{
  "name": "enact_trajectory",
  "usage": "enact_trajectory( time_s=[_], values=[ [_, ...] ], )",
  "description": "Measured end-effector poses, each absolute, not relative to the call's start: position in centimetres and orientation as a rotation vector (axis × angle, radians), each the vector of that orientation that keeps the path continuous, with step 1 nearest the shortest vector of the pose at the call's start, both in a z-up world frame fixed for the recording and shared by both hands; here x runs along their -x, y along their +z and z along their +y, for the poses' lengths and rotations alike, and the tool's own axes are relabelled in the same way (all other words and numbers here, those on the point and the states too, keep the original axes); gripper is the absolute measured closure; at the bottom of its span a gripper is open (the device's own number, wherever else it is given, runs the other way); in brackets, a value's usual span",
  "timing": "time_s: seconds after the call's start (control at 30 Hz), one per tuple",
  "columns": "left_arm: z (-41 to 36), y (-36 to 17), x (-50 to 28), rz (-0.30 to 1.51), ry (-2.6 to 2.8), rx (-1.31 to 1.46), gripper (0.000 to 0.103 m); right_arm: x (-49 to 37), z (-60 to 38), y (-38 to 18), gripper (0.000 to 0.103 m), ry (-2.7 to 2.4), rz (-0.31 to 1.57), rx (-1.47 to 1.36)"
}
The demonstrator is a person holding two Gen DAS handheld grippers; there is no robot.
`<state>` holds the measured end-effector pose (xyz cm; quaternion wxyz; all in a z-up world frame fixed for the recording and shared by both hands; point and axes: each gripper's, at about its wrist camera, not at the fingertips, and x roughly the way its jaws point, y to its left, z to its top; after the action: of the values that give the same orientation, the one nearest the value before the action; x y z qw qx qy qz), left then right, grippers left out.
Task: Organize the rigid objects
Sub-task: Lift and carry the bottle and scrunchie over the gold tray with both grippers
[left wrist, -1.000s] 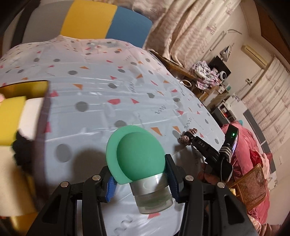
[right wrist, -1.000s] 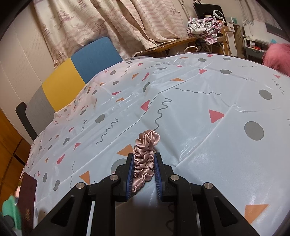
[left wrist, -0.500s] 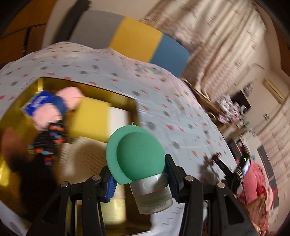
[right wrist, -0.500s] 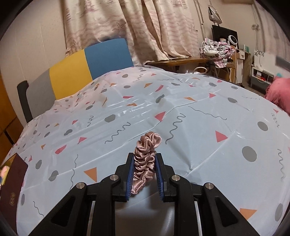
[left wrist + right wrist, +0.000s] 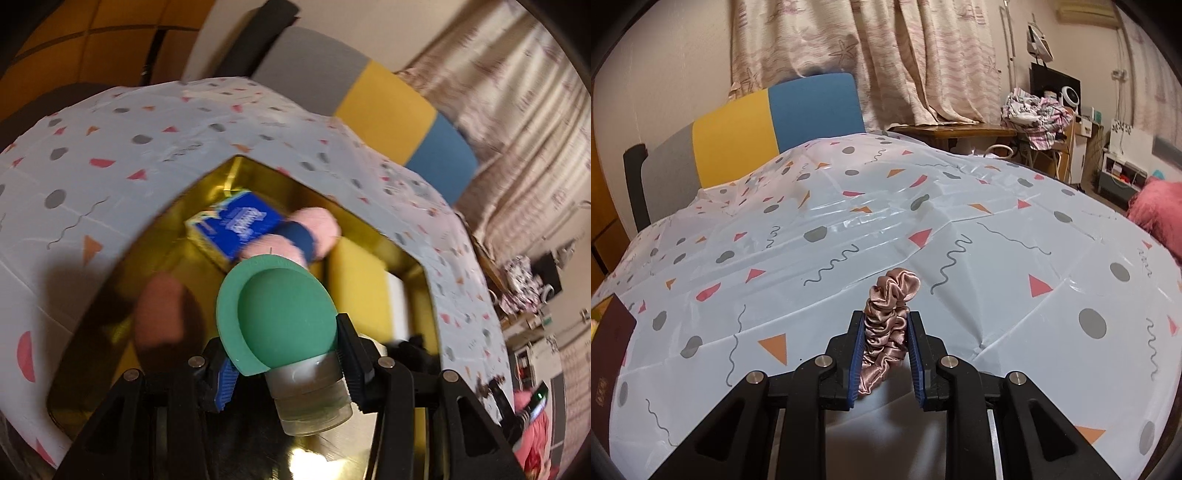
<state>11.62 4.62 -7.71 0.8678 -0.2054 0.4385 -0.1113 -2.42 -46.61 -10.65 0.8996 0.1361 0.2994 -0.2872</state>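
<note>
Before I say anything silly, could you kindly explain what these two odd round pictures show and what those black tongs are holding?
There is no robot here: a person carries a pair of hand-held tongs in each hand, and a wide-angle camera on each looks forward along its two fingers, hence the round, bent pictures.

The left camera shows the left tongs clamped on a clear jar with a green lid. Below lies a gold box holding a blue packet, pink fluffy things and a yellow block.

The right camera shows the right tongs gripping a pink scrunchie above the patterned tablecloth. A dark red booklet lies at the left edge, and a chair stands behind.
</note>
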Motion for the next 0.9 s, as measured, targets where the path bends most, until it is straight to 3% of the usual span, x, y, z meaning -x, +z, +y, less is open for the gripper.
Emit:
enact_trajectory(
  time_s=[0.17, 0.33, 0.9],
  values=[
    [5.4, -7.8, -12.1, 0.919, -0.188, 0.447, 0.049, 2.2, -46.3, -10.7, 0.080, -0.596, 0.630, -0.263],
    [5.9, -6.5, -10.9, 0.869, -0.154, 0.439, 0.037, 2.1, -46.2, -10.7, 0.080, -0.605, 0.635, -0.259],
    [8.6, -5.2, -6.6, 0.789, -0.060, 0.432, 0.036, 1.8, -45.1, -10.1, 0.080, -0.577, 0.651, -0.205]
  ],
)
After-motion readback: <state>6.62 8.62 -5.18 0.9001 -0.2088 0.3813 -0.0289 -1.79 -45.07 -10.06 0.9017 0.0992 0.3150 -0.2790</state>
